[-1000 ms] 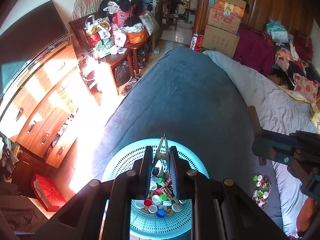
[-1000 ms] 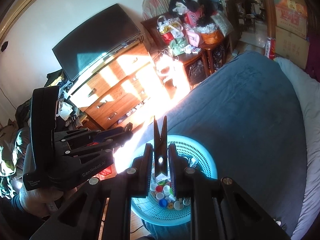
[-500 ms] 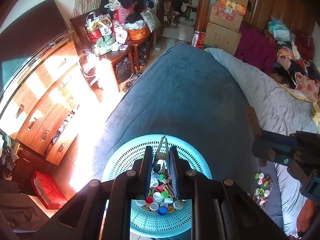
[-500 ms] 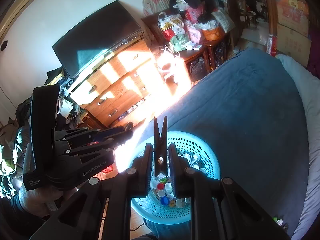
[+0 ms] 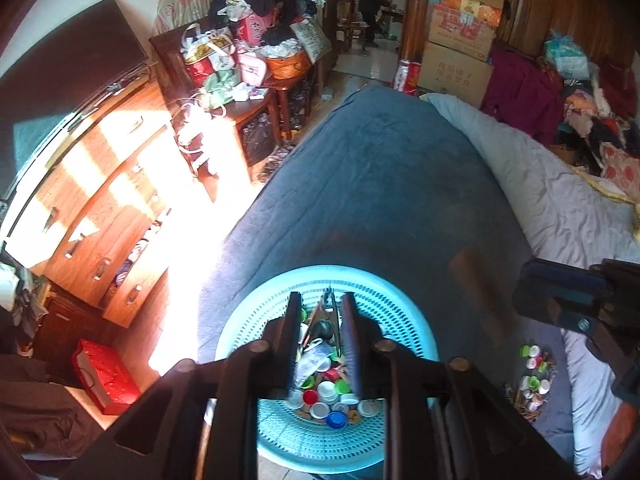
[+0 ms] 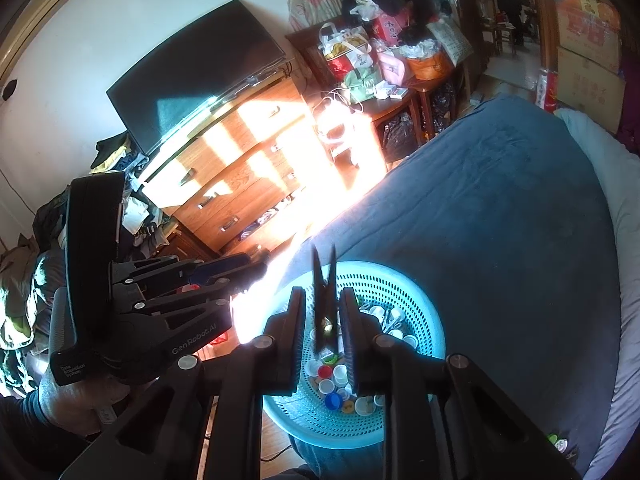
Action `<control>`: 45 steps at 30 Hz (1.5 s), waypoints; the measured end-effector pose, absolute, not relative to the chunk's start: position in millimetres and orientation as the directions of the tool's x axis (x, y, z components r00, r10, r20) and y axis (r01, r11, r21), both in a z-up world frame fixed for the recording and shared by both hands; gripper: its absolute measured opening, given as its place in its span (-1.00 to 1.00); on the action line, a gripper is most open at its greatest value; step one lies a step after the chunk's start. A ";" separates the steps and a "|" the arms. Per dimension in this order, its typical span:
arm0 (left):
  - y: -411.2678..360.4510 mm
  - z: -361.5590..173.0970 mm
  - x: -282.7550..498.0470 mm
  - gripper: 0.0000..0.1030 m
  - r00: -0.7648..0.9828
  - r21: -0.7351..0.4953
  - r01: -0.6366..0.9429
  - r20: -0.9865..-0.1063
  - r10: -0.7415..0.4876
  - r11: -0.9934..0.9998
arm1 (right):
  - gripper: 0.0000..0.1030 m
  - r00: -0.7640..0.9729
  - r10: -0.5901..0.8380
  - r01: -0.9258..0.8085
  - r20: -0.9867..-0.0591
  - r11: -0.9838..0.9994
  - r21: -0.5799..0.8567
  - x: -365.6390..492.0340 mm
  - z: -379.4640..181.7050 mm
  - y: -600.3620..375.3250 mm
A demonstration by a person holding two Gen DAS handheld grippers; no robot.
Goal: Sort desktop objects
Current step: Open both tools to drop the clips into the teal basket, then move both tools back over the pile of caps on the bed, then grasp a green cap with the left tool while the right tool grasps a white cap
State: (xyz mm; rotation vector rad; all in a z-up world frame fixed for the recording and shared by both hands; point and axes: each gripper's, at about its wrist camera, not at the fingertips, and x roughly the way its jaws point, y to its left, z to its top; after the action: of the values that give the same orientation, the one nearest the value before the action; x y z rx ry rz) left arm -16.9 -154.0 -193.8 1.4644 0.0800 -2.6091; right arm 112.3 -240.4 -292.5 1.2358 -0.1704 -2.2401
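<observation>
Right wrist view: above the turquoise basket [image 6: 416,344] on the bed [image 6: 500,220], the right gripper [image 6: 322,320] has its jaws opening around a dark clothespin [image 6: 323,288], apparently releasing it among bottle caps [image 6: 332,376]; the left gripper [image 5: 320,320] has its jaws parting around a metal clip [image 5: 326,312] likewise.

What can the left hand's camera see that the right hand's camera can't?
Only the left wrist view shows the metal clip loose between the opening left gripper and the wider pile of plastic bottle caps on the bed. Only the right wrist view shows the dark wooden clothespin between the opening right gripper. Both show the round turquoise plastic basket of caps and the dark blue bedspread.
</observation>
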 end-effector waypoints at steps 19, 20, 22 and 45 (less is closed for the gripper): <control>-95.7 -211.3 -27.5 0.14 -0.503 0.027 -0.007 -0.864 -0.020 -1.000 | 0.29 -0.473 -0.488 0.320 -0.734 -0.871 0.373 145.8 -305.0 -182.2; -77.4 -217.5 -30.4 0.14 -0.493 0.024 -0.054 -0.870 0.006 -0.998 | 0.30 -0.468 -0.472 0.288 -0.747 -0.881 0.375 153.1 -315.6 -166.4; -41.2 -230.9 -34.8 0.15 -0.468 0.008 -0.144 -0.882 0.061 -0.990 | 0.30 -0.459 -0.435 0.207 -0.774 -0.900 0.383 171.6 -338.8 -131.4; 369.7 -534.8 -35.3 0.16 -0.225 -0.050 -0.848 -0.868 0.443 -0.528 | 0.30 -0.338 -0.306 -0.539 -0.890 -0.712 0.450 439.4 -584.3 219.8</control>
State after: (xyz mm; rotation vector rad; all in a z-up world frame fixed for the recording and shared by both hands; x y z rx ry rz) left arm -35.3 369.7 -534.8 2.0092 -1.0044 -3.3481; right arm 439.4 219.8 -584.3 1.8874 -1.2283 -2.4143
